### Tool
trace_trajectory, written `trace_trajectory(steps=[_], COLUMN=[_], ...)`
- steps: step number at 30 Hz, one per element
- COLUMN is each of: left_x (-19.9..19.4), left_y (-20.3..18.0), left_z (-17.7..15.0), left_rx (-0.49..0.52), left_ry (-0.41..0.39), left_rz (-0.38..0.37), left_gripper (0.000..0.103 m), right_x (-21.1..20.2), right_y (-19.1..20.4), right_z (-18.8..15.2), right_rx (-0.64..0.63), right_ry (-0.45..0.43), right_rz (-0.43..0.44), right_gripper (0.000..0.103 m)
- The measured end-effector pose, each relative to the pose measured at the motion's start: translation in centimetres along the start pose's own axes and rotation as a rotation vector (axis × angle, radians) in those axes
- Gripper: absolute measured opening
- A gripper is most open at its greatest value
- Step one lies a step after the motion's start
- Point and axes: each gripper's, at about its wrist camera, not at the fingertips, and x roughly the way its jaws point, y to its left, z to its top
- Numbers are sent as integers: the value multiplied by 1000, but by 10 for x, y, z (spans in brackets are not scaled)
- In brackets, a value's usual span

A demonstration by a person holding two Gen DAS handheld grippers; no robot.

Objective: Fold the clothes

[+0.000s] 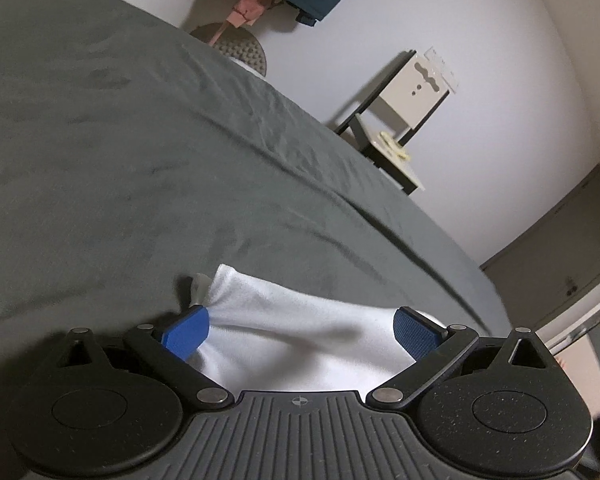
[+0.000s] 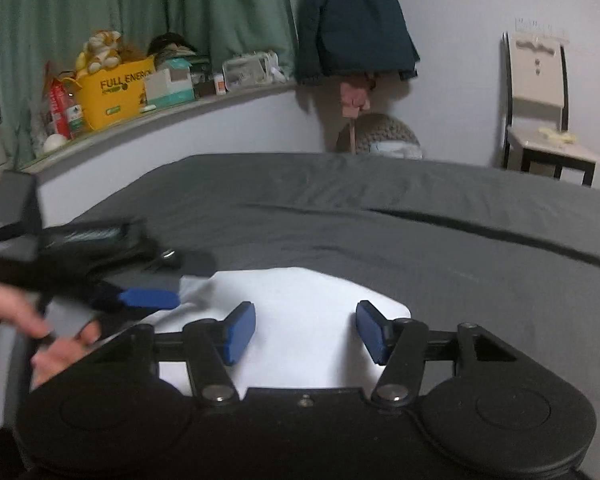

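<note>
A white garment (image 1: 300, 320) lies on the dark grey bed sheet (image 1: 140, 160), close in front of both grippers. My left gripper (image 1: 300, 332) is open, its blue pads wide apart on either side of the cloth, and the left pad lies against a bunched edge. In the right wrist view the white garment (image 2: 300, 300) spreads flat under my right gripper (image 2: 306, 331), which is open with its blue pads apart above the cloth and nothing pinched. A blue finger (image 2: 148, 299) of the left gripper reaches in at the garment's left edge, held by a person's hand (image 2: 20, 332).
The grey bed (image 2: 380, 208) stretches away beyond the garment. A shelf (image 2: 160, 112) with boxes and soft toys runs along the far wall under a green curtain. A dark jacket (image 2: 356, 20) hangs on the wall above a knitted pouf (image 2: 380, 132). A chair (image 2: 540, 120) stands at the right.
</note>
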Motion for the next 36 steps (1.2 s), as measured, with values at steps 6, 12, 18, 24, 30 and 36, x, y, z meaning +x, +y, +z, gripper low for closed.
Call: trace_trajectory(steps=[6, 12, 18, 24, 30, 36], left_x=[-3, -16, -53, -23, -36, -81], left_y=[3, -2, -12, -29, -28, 1], left_z=[-3, -2, -2, -9, -10, 2], left_rx=[67, 66, 73, 155, 120, -191], left_ry=[9, -18, -203, -77, -53, -114], left_rz=[141, 155, -59, -75, 2, -42], left_gripper=[101, 101, 101, 101, 101, 103], right_x=[41, 38, -8, -16, -25, -54], right_y=[14, 18, 29, 52, 44, 86], right_z=[-3, 5, -9, -48, -50, -63], right_rx=[-104, -97, -71, -149, -78, -432], right_ry=[70, 88, 45, 127, 92, 66], right_rz=[-84, -97, -62, -80, -34, 47], right_gripper=[70, 72, 71, 72, 73, 82])
